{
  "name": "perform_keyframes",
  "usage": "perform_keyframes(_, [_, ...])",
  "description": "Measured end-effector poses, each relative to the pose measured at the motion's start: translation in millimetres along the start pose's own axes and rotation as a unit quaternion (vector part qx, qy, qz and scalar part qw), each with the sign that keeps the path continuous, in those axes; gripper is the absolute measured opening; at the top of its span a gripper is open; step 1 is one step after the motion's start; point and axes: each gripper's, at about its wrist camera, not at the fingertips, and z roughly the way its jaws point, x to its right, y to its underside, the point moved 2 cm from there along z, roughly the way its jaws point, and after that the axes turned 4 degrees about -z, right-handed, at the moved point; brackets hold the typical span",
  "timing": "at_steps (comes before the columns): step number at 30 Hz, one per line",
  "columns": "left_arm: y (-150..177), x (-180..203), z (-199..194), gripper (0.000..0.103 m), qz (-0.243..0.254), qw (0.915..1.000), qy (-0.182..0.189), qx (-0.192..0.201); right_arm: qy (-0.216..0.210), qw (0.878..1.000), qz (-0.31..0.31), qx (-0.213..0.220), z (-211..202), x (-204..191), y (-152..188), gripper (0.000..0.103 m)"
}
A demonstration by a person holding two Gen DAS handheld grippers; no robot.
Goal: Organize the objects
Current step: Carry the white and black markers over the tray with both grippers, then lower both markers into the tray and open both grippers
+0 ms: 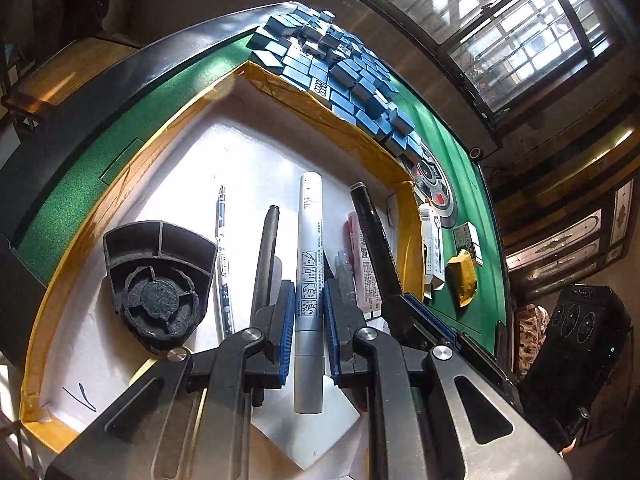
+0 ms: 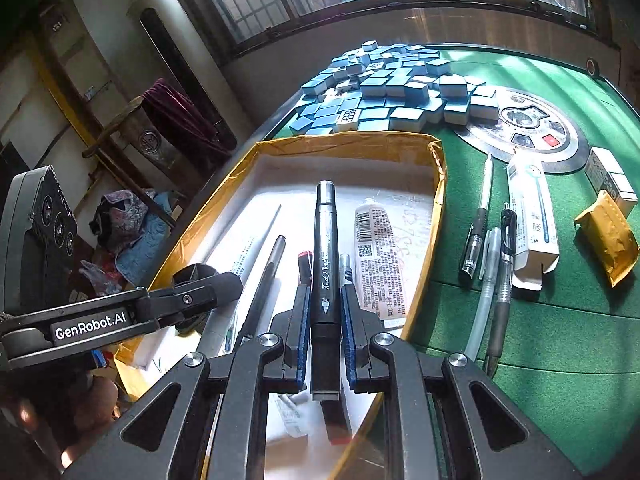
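My left gripper (image 1: 307, 300) is shut on a silver marker (image 1: 308, 264) and holds it over the white floor of a yellow-taped box (image 1: 120, 200). My right gripper (image 2: 325, 308) is shut on a black marker (image 2: 325, 256), held over the same box (image 2: 438, 200). In the box lie a blue-white pen (image 1: 223, 264), a grey pen (image 1: 266, 256), a white tube (image 2: 378, 256) and a black plastic part (image 1: 160, 284). The black marker (image 1: 370, 232) and the right gripper (image 1: 424, 320) show in the left wrist view. The left gripper (image 2: 192, 300) shows at the left of the right wrist view.
The box sits on a green mahjong table (image 2: 560, 340). Blue mahjong tiles (image 2: 392, 92) are heaped behind it. To its right lie several pens (image 2: 492, 264), a white carton (image 2: 532, 216), a yellow packet (image 2: 610, 236) and a small box (image 2: 612, 180).
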Motion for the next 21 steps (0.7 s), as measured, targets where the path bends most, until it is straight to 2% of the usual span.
perform_keyframes(9, [-2.6,-5.2,24.2,0.012,0.023,0.9981,-0.009,-0.056,0.018,1.000,0.000,-0.018,25.1,-7.5,-13.5,0.013])
perform_keyframes(14, [-1.9,-5.6,23.3,0.012,0.032,0.9978,-0.022,-0.054,0.020,0.999,0.002,-0.025,28.2,-6.4,-13.7,0.013])
perform_keyframes(17, [0.3,-9.6,27.0,0.012,0.021,0.9976,-0.036,-0.054,0.015,1.000,0.011,-0.023,26.9,-2.4,-12.7,0.013])
perform_keyframes(21, [4.7,-7.9,24.8,0.012,0.018,0.9979,-0.050,-0.036,0.005,1.000,0.015,-0.022,22.9,2.0,-6.5,0.014])
